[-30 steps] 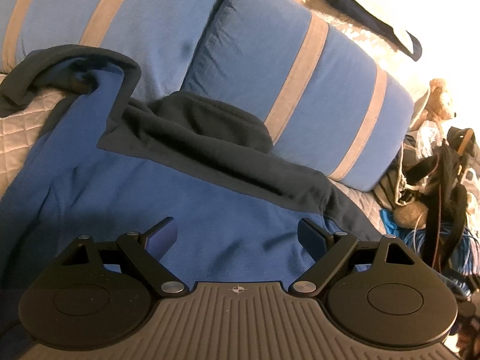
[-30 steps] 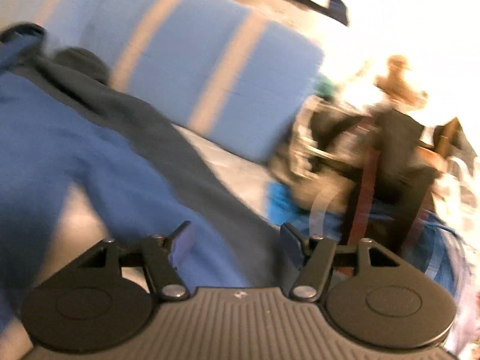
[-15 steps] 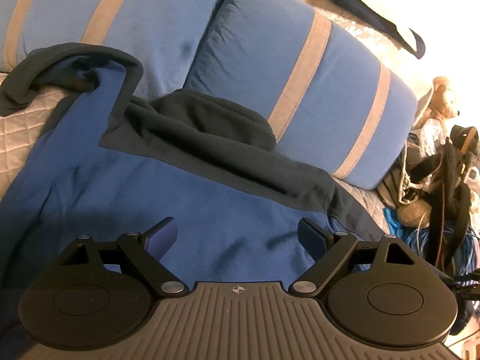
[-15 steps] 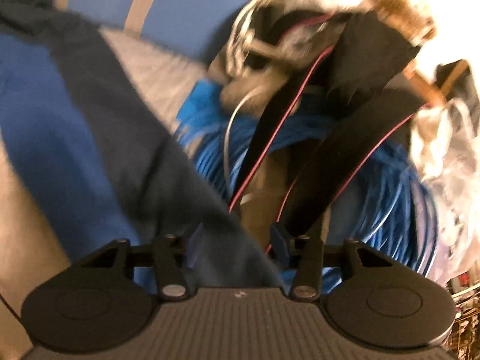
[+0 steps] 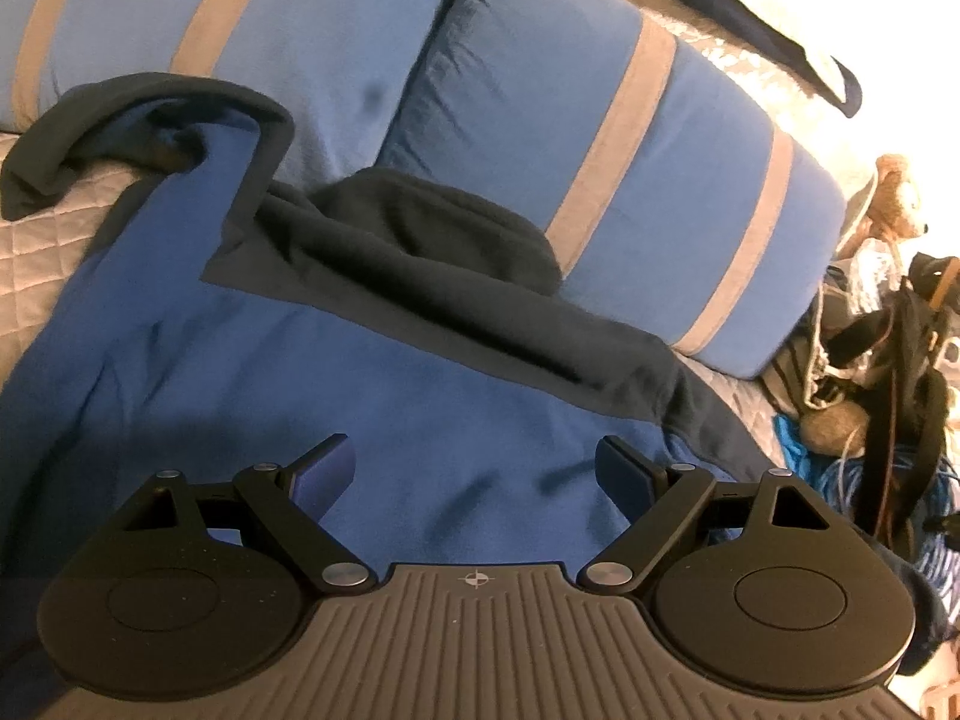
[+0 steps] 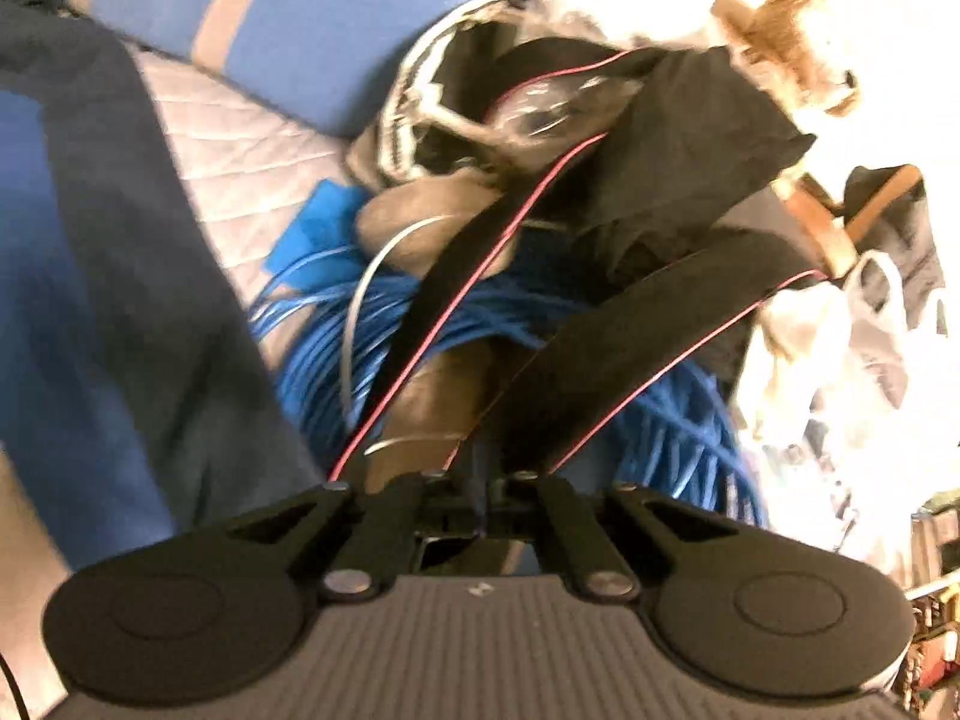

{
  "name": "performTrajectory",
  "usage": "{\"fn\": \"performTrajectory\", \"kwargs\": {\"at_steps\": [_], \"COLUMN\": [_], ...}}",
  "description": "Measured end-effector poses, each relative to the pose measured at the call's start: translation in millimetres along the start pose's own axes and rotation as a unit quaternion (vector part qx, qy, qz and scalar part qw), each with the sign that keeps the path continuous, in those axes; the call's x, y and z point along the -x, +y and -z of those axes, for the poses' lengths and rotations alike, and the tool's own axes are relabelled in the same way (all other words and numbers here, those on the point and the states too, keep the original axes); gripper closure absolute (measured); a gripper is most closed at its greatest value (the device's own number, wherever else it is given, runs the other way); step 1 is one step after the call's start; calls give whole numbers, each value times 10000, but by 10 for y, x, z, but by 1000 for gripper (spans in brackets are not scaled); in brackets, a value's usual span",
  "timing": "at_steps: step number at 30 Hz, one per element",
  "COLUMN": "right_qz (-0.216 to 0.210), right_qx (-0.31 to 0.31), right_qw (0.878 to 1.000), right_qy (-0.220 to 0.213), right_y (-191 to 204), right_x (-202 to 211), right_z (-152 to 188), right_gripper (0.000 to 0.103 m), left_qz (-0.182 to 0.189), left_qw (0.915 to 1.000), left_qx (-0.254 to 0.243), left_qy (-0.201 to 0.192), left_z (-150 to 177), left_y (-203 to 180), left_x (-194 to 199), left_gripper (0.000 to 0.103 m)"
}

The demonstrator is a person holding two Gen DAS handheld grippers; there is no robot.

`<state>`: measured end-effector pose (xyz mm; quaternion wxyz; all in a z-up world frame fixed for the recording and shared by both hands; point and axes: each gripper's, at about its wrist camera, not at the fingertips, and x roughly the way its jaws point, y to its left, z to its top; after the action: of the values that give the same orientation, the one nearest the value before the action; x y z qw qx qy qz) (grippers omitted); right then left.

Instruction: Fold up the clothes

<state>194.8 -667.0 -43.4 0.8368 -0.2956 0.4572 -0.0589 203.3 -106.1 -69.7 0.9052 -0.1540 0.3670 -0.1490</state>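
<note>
Sweatshirt [image 5: 372, 396], blue with navy hood, lies spread on the bed [image 5: 36, 252] under our wide-spread left gripper [image 5: 474, 471], while our right gripper [image 6: 480, 483] is closing with nothing visibly between its jaws, so next we likely need a grasp on the garment's right edge.

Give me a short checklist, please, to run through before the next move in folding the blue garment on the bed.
1. Left gripper open above the blue garment, nothing between its jaws: ok.
2. Right gripper on the garment: not ok; it is closing over the black straps and blue cable coil.
3. Cloth caught in right jaws: cannot tell.
4. Garment flat: not ok; dark hood bunched against the striped pillow.
5. Left sleeve laid straight: not ok, curled.
</note>
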Motion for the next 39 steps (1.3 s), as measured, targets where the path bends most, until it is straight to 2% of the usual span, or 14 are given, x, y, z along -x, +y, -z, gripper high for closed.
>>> {"fn": "performTrajectory", "kwargs": {"at_steps": [5, 10, 13, 14, 15, 16, 19, 23, 28, 34, 39], "right_qz": [-923, -1198, -1093, -1063, -1045, -1007, -900, -977, -520, 184, 495], "right_qx": [-234, -119, -16, 60, 123, 154, 159, 72, 53, 256, 620], "right_qw": [9950, 9905, 9915, 9919, 9919, 9920, 9933, 9928, 9976, 9993, 9968], "right_qy": [292, 662, 704, 698, 710, 741, 702, 695, 449, -196, -67], "right_y": [-73, 15, 57, 78, 91, 90, 37, -59, -95, -124, 4], "right_x": [49, -24, -72, -77, -83, -93, -81, -97, -158, -73, -236], "right_z": [250, 458, 492, 495, 486, 470, 399, 370, 313, 11, -53], "right_gripper": [62, 58, 60, 68, 90, 101, 102, 101, 103, 103, 99], "left_qz": [-25, -65, -74, -78, -77, -78, -85, -57, -88, -133, -139], "left_qw": [10000, 10000, 10000, 10000, 10000, 10000, 10000, 10000, 10000, 9999, 9999], "left_qx": [-58, -26, -33, -38, -43, -45, -34, -33, -36, -35, -26], "left_qy": [-7, -12, -1, -1, -1, -1, 2, 2, -3, 6, 3], "left_z": [13, 12, 15, 14, 14, 13, 9, 11, 19, 22, 24], "left_y": [-15, -3, -10, -12, -11, -10, -3, -4, -6, -4, 0], "left_x": [-1, -4, -9, -9, -10, -11, -16, -16, -19, -30, -26], "left_gripper": [15, 15, 15, 15, 15, 15, 15, 15, 15, 15, 15]}}
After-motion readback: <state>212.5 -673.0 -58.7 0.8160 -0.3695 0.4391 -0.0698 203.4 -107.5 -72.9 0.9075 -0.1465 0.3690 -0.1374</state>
